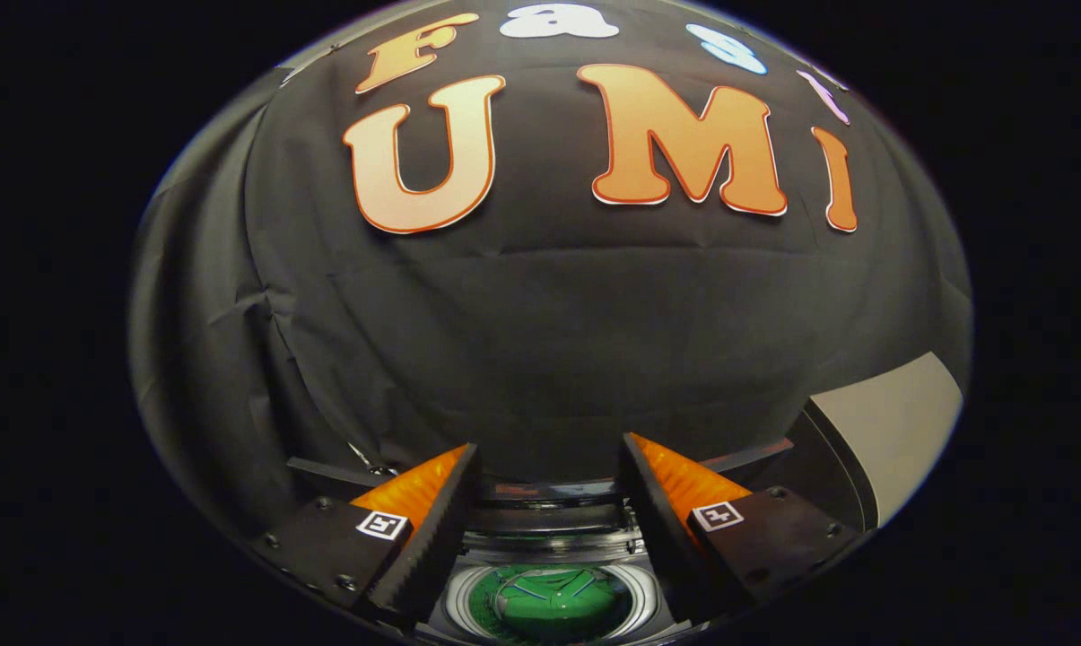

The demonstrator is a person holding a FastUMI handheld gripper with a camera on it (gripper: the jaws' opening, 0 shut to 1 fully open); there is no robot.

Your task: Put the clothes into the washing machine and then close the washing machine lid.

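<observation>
Gripper view: my gripper [549, 467] hangs wide open, empty, above the washing machine [549, 538]; green clothes [549, 601] sit in its drum, and I may miss the lid, which I cannot spot

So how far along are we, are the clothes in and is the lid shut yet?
Done: green clothes already lie in the washing machine's drum, below and between the fingers. In hand: nothing; the gripper is open and empty above the opening. Left: closing the lid, since the drum is still open to view. I can't pick out the lid itself.
</observation>
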